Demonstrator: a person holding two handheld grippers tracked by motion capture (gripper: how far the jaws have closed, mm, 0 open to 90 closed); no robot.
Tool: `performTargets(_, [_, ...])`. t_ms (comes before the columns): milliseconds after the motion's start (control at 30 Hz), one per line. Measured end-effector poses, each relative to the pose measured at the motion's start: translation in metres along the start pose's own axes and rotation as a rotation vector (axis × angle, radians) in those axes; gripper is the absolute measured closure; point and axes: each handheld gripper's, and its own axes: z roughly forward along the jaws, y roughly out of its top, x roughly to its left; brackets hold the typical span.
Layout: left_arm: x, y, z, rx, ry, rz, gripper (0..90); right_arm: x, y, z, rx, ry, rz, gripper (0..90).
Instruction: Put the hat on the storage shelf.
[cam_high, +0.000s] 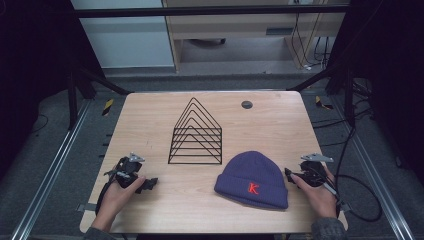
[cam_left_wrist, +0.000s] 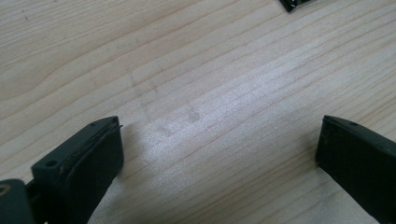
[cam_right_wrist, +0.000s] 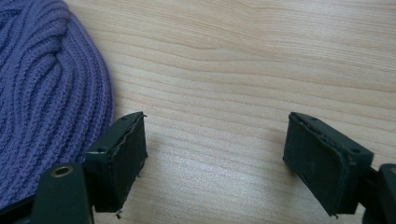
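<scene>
Centrally, the wire rack (cam_high: 195, 132) is standing empty on the wooden bench (cam_high: 150, 115), the purple hat (cam_high: 253, 179) lying nearby; the left gripper (cam_high: 148, 184) and right gripper (cam_high: 288, 174) are both spreading wide, pinching nothing.

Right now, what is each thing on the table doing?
Purple knit hat: lying flat, red K facing up, untouched.
Black wire rack: standing upright, nothing in it.
Left gripper: open over bare wood, holding nothing.
Right gripper: open, beside the hat, holding nothing.
</scene>
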Motion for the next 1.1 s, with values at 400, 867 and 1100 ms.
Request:
performTargets(400, [-0.003,0.0,0.0,0.0,-0.006,0.011,0.0,0.002,0.002,-0.002,0.023,0.007,-0.01,22.0])
performTargets(867, [-0.004,0.0,0.0,-0.001,-0.011,0.015,0.0,0.024,0.03,-0.016,0.012,0.118,-0.043,27.9])
performTargets(1100, [-0.004,0.0,0.0,-0.001,-0.015,0.016,0.0,0.036,0.065,-0.01,0.072,0.158,-0.139,42.9])
